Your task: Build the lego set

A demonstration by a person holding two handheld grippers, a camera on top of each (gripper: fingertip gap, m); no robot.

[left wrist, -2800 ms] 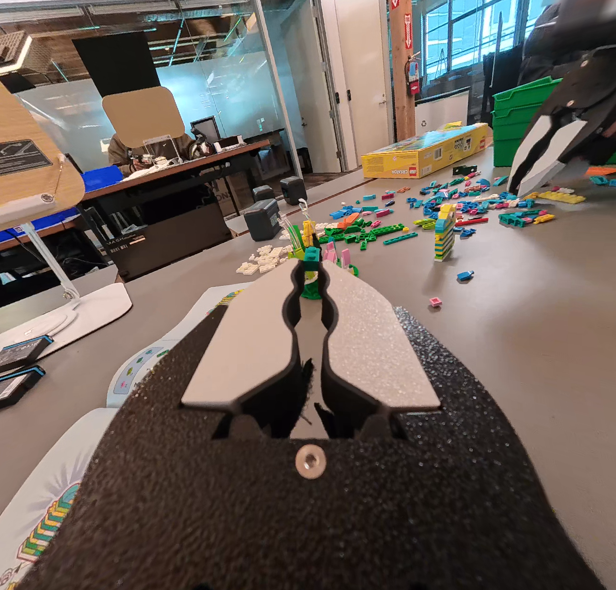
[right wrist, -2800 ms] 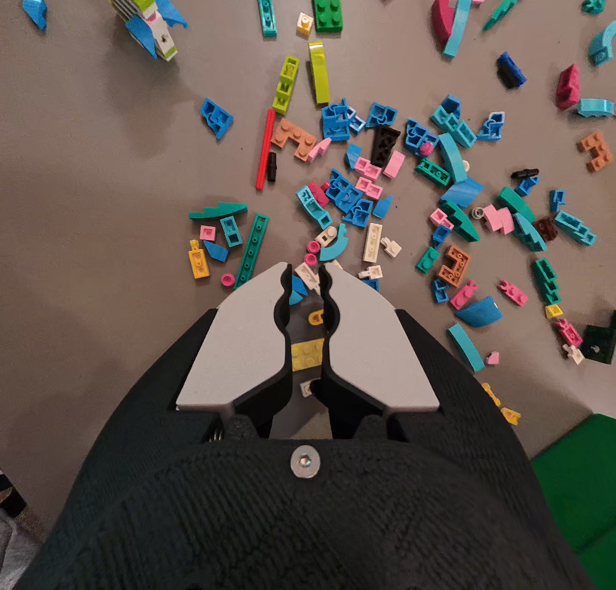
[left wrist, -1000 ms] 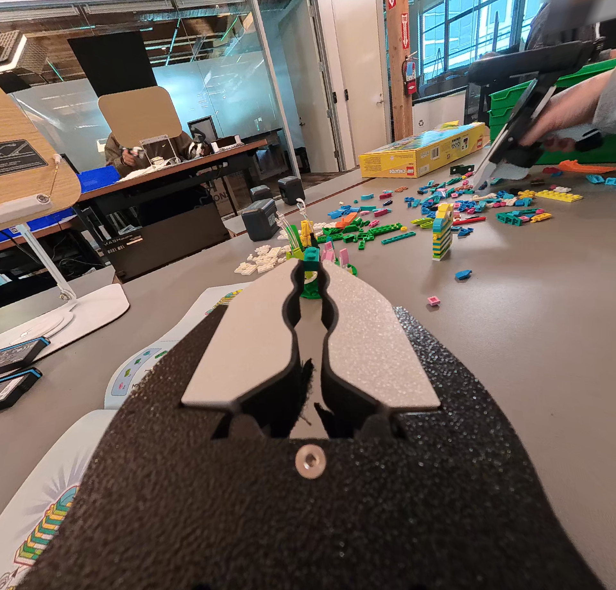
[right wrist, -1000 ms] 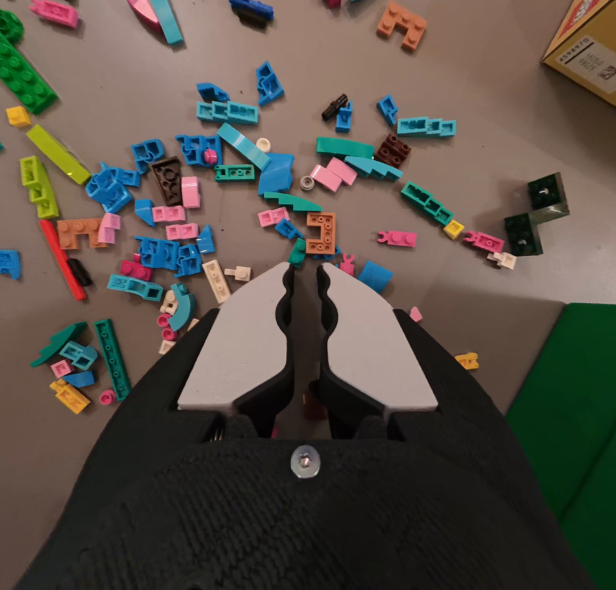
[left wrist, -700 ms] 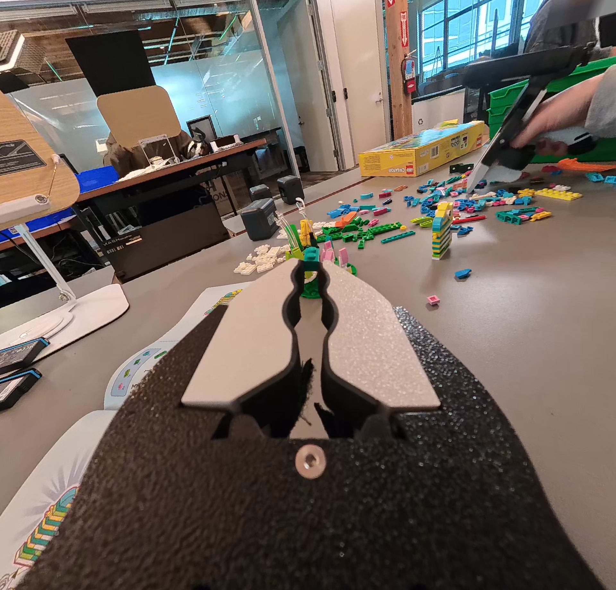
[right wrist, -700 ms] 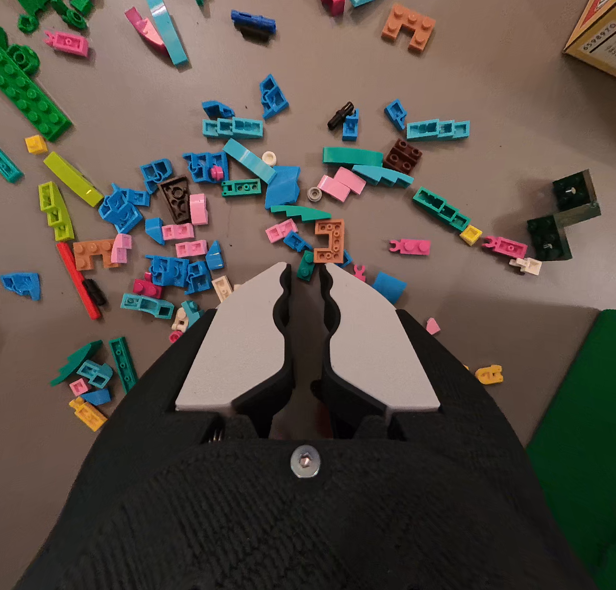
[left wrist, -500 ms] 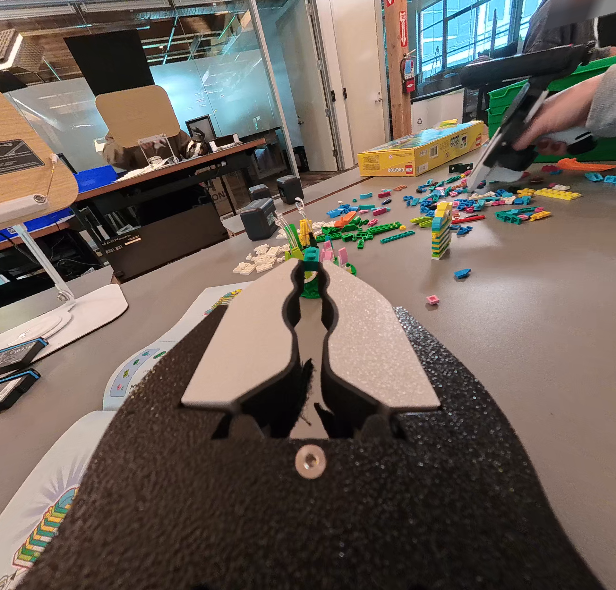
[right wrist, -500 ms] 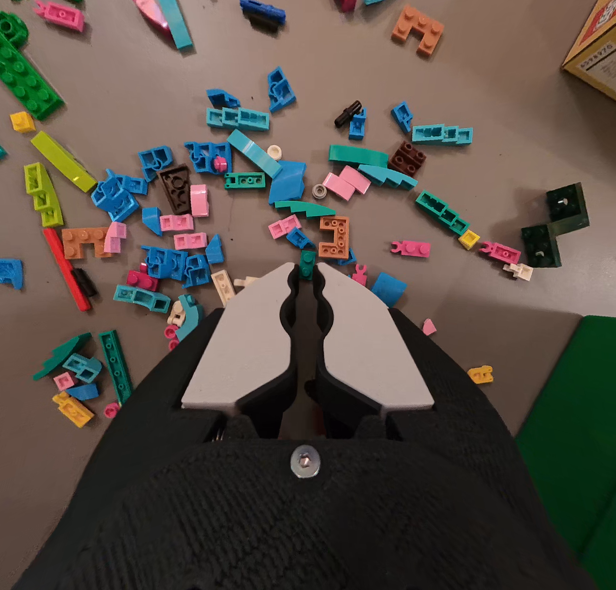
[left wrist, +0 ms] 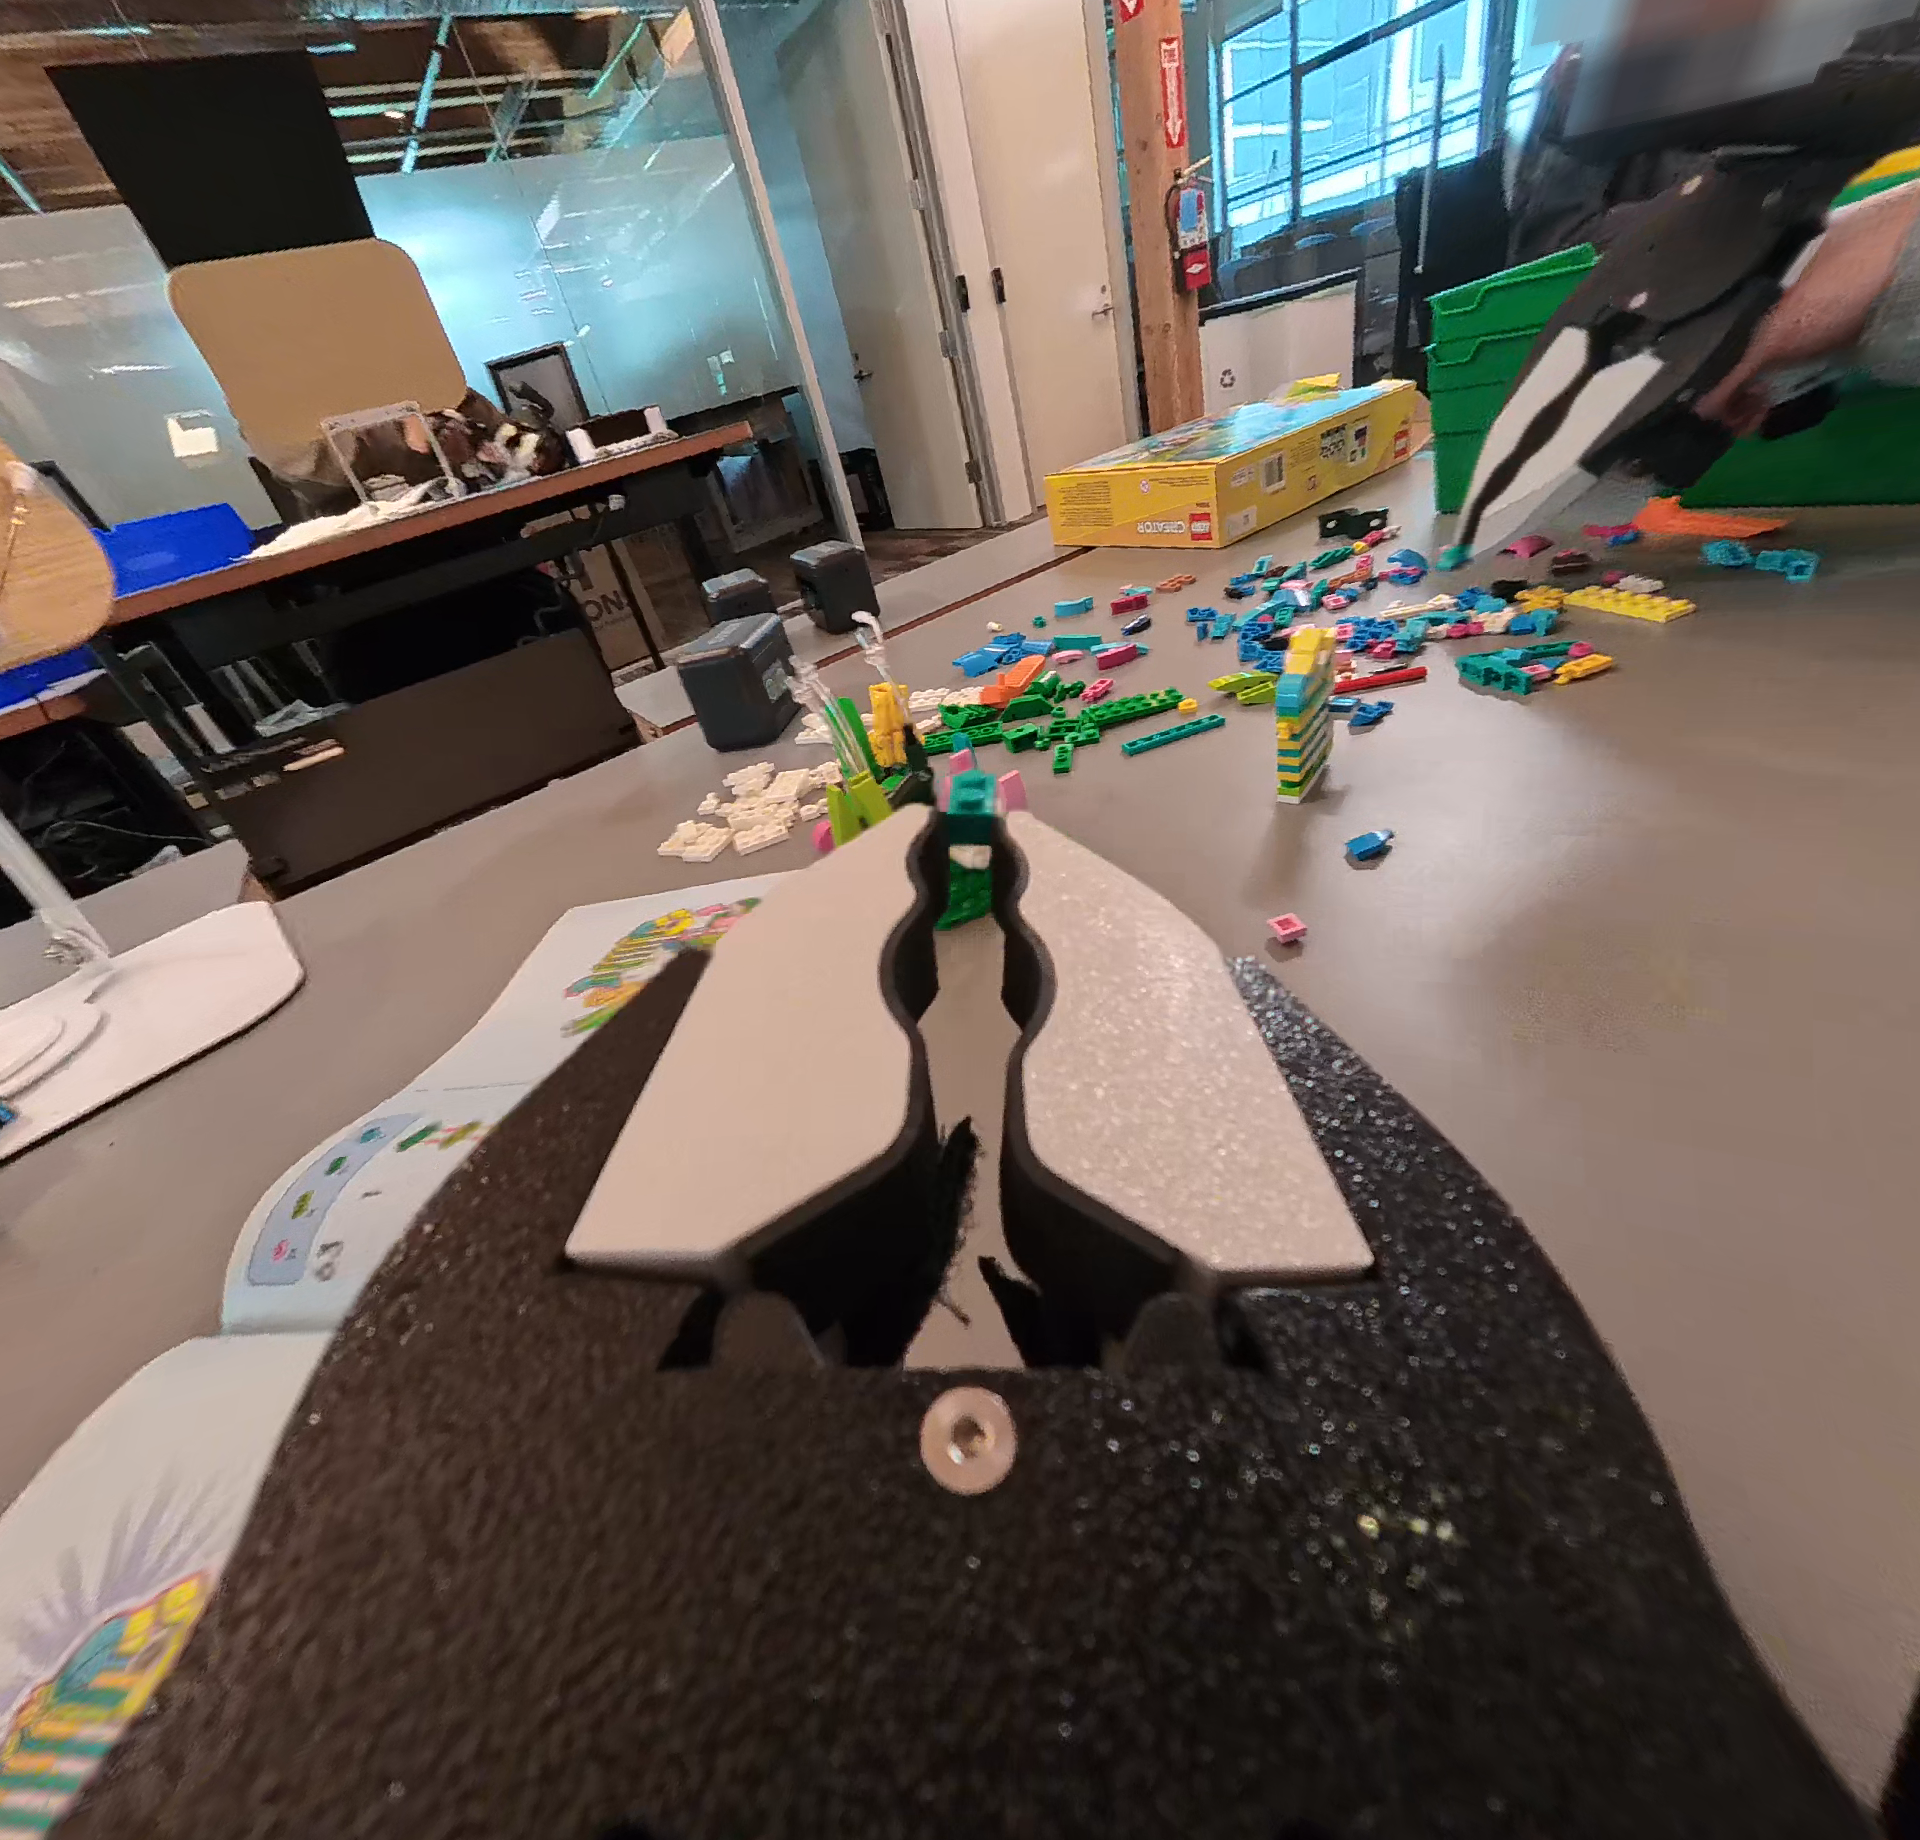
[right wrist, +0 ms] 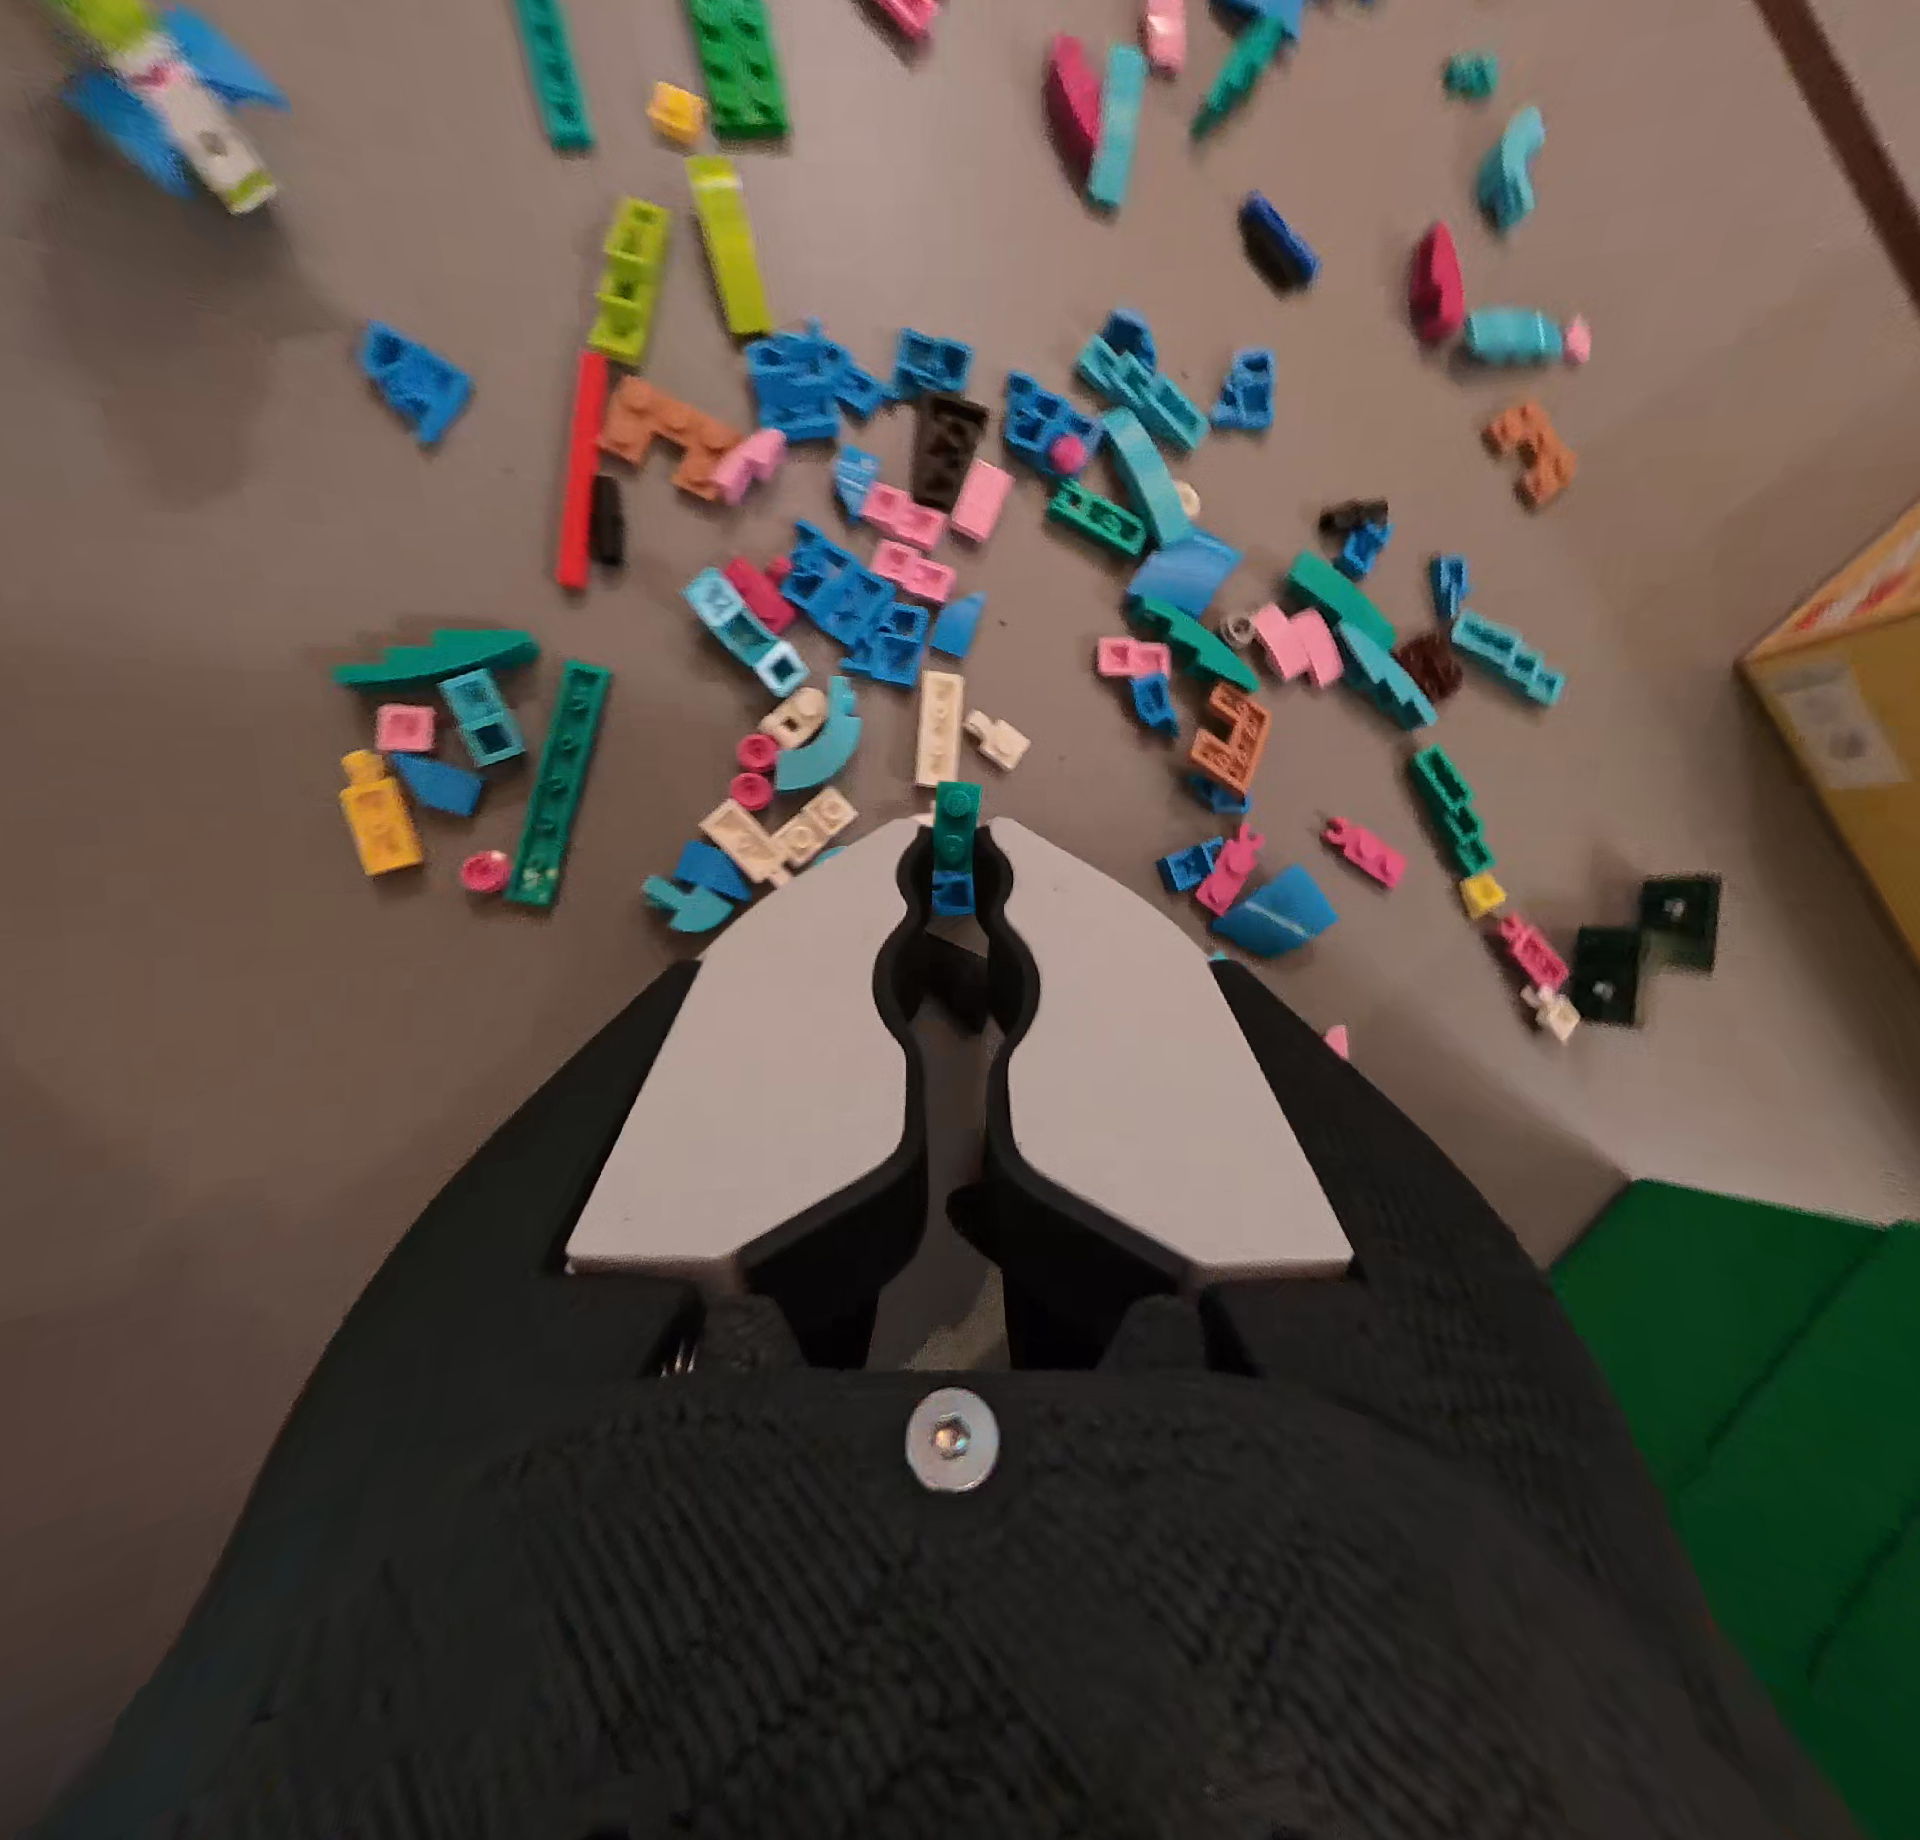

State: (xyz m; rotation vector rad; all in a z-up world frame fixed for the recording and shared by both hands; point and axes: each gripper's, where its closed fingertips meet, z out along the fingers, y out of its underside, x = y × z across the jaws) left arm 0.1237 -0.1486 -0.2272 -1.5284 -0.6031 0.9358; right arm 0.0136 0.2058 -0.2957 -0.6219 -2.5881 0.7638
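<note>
My right gripper (right wrist: 954, 840) is pointing steeply down over the loose bricks (right wrist: 883, 585), pinching a small teal plate (right wrist: 956, 814) by its tips. My left gripper (left wrist: 966, 834) sits low and level, clamped on a little green and teal build (left wrist: 966, 871). Grey table (left wrist: 1558, 959), yellow box (left wrist: 1226, 476) at the back, glass-walled office behind.

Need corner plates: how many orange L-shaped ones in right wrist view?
3 orange L-shaped plates: one beside the red bar, one mid-right, one upper right. Others may be hidden.
</note>
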